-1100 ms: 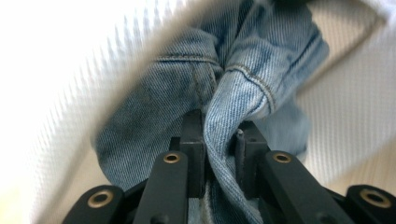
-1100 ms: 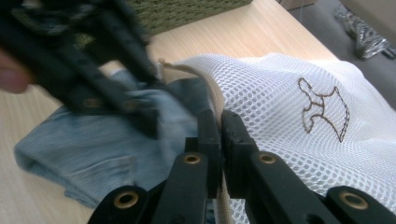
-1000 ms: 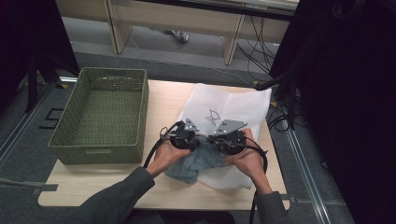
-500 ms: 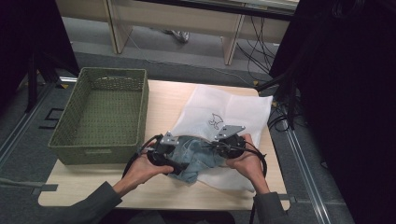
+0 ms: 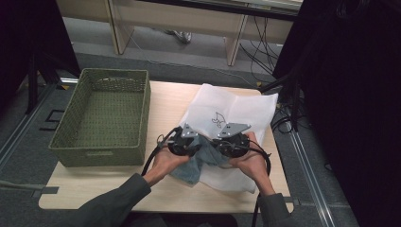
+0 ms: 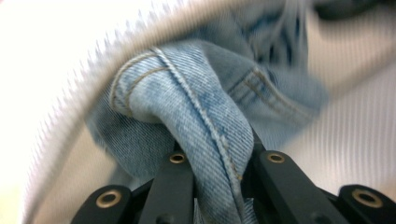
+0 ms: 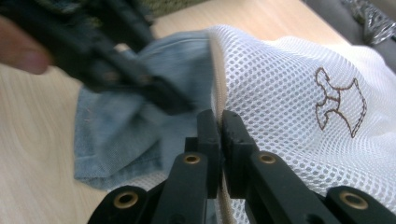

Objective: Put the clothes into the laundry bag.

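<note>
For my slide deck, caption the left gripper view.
Left tool clamps a bunched denim fold beside white mesh bag.

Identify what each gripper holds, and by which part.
Left gripper: denim garment, by a bunched seamed fold. Right gripper: white mesh bag, by its opening edge.
</note>
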The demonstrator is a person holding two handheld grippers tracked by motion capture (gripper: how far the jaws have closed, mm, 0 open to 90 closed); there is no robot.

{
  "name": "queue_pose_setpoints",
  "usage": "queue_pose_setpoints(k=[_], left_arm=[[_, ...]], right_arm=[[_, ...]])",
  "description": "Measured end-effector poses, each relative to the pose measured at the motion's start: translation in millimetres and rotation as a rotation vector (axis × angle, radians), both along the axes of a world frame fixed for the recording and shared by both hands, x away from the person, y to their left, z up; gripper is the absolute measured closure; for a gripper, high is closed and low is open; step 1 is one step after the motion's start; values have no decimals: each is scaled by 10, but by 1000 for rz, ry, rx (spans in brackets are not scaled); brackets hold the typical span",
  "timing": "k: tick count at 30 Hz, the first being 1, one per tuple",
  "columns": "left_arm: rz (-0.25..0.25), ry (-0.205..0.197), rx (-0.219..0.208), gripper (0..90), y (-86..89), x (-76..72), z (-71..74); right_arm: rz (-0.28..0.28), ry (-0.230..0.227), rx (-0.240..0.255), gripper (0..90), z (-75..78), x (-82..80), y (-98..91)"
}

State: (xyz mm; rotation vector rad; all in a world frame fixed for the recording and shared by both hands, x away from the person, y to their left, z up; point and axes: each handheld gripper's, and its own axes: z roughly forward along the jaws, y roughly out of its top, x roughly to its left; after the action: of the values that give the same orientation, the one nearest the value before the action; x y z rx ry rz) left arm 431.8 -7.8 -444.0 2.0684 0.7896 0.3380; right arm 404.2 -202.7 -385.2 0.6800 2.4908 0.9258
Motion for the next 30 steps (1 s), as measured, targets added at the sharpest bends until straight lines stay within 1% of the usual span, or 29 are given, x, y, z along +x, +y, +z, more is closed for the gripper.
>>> queue_pose_setpoints(k=[1, 2, 3, 4, 5, 6, 7, 8, 9, 10, 11, 12, 13, 14, 15, 17, 18, 19, 20, 21, 22, 23, 24, 25, 26, 27, 28, 29, 30], left_arm=[[6, 1, 2, 792, -43, 49, -33], [27, 2, 15, 780, -92, 92, -111], [33, 9, 41, 757, -116, 148, -205], [46, 70, 18, 738, -140, 210, -372], [43, 83, 13, 683, -137, 227, -435], [48, 78, 6, 659, -122, 214, -451], [30, 72, 8, 633, -104, 194, -440], [12, 68, 26, 586, -84, 159, -410], [-8, 72, 40, 522, -56, 120, -372], [-20, 68, 46, 446, -15, 75, -328], [-29, 60, 48, 383, 32, 24, -285], [-41, 51, 57, 331, 94, -26, -244], [-47, 42, 61, 289, 166, -79, -206], [-59, 39, 55, 254, 238, -131, -184], [-71, 33, 75, 229, 311, -169, -174], [-65, 32, 92, 184, 411, -226, -219], [-78, 35, 105, 187, 436, -230, -265], [-87, 39, 122, 217, 439, -216, -323], [-73, 55, 124, 248, 406, -211, -393], [-82, 62, 141, 276, 364, -190, -451], [-95, 61, 143, 353, 316, -168, -495], [-114, 55, 146, 461, 267, -142, -524], [-119, 44, 157, 572, 212, -112, -545], [-112, 37, 163, 682, 162, -90, -554], [-101, 35, 159, 739, 114, -77, -553], [-92, 33, 145, 773, 70, -79, -536], [-87, 27, 127, 788, 31, -89, -491], [-91, 15, 109, 794, -5, -94, -431], [-89, 7, 97, 796, -32, -101, -377]], right_arm=[[6, -11, 4, 881, 16, 9, -5], [-4, -9, 3, 882, 21, 10, -12], [2, -6, -1, 881, 5, 18, -16], [1, 5, -10, 882, -31, 24, -15], [-10, 21, -22, 881, -153, 34, 1], [-16, 44, -33, 881, -224, 37, 12], [-17, 53, -38, 881, -285, 50, 16], [-10, 53, -45, 881, -323, 68, 14], [-26, 63, -45, 881, -340, 67, 12], [-29, 65, -43, 881, -342, 64, 8], [-11, 60, -45, 881, -341, 71, 3], [-15, 58, -42, 881, -337, 71, -1], [-29, 79, -45, 881, -322, 58, -8], [-16, 78, -45, 881, -322, 62, -8], [-11, 75, -45, 880, -324, 65, -6], [-27, 67, -40, 881, -329, 57, 2], [1, 65, -44, 880, -322, 72, -2], [-23, 64, -37, 880, -315, 52, 3], [-9, 55, -40, 880, -305, 54, 4], [-8, 45, -38, 880, -296, 58, 5], [-10, 47, -36, 880, -286, 55, 10], [3, 45, -31, 880, -281, 61, 15], [-10, 64, -34, 881, -255, 40, 11], [-19, 50, -26, 880, -251, 30, 23], [-18, 39, -28, 881, -235, 31, 21], [-6, 42, -11, 881, -208, 24, 18], [-1, 21, -14, 882, -180, 26, 14], [-4, 15, -3, 882, -141, 11, 4], [8, 24, 11, 882, -85, -6, -6]])
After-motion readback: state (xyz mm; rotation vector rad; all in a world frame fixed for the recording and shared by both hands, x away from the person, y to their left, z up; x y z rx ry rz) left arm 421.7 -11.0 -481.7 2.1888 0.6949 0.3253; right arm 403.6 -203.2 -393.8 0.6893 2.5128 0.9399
